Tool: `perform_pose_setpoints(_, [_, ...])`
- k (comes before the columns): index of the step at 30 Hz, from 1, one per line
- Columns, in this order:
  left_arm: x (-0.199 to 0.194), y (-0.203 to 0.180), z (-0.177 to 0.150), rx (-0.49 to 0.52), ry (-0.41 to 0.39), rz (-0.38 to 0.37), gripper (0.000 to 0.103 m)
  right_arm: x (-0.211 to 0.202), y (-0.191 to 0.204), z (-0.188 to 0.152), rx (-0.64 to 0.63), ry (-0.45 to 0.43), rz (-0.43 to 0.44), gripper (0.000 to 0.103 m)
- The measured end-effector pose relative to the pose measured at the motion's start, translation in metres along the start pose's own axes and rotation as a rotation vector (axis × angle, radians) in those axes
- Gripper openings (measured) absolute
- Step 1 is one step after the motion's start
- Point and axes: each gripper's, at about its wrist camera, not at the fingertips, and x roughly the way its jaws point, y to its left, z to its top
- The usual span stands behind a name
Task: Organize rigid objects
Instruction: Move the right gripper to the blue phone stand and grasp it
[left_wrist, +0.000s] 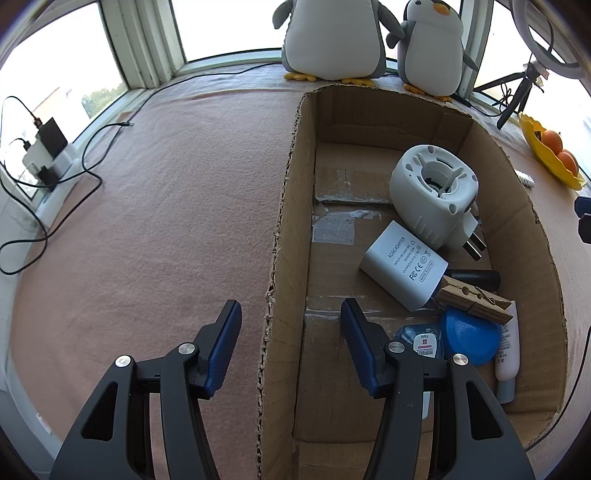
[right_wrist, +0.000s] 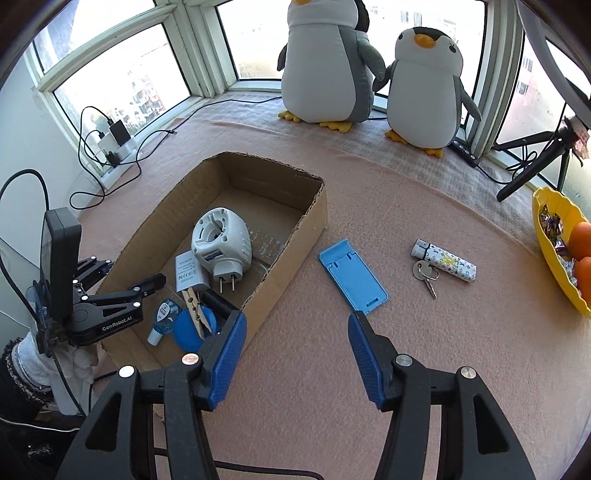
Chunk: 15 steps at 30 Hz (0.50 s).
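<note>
Left gripper (left_wrist: 290, 306) is held released, its blue pads set apart astride the left wall of the cardboard box (left_wrist: 291, 206), which stands between them untouched. Inside the box are seen a white plug-in device (left_wrist: 434, 188), a white AC adapter (left_wrist: 402, 266), a wooden clothespin (left_wrist: 472, 299), a blue disc (left_wrist: 469, 336) and a white tube (left_wrist: 508, 347). Right gripper (right_wrist: 297, 319) is likewise held released, nothing being caught between its pads, above the pink cloth (right_wrist: 406, 350). A blue phone stand (right_wrist: 352, 275) is laid flat just beside the box, and a patterned lighter (right_wrist: 445, 260) with a key (right_wrist: 426, 275) touching it is found further right.
</note>
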Motion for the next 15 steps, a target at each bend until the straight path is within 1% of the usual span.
perform_pose_setpoints(4, [0.000,0.000,0.000,0.000,0.000,0.000,0.056,0.012,-0.017,-0.001,-0.011,0.022,-0.019,0.053])
perform_pose_setpoints(8, [0.000,0.000,0.000,0.001,0.000,0.000,0.056,0.024,-0.031,-0.001,-0.026,0.042,-0.018,0.053])
perform_pose_setpoints(12, [0.000,0.000,0.000,-0.001,0.000,0.000,0.056,0.034,-0.038,0.005,-0.040,0.057,0.002,0.053])
perform_pose_setpoints(15, [0.000,0.000,-0.001,-0.001,0.002,0.001,0.056,0.044,-0.037,0.010,-0.069,0.069,-0.003,0.053])
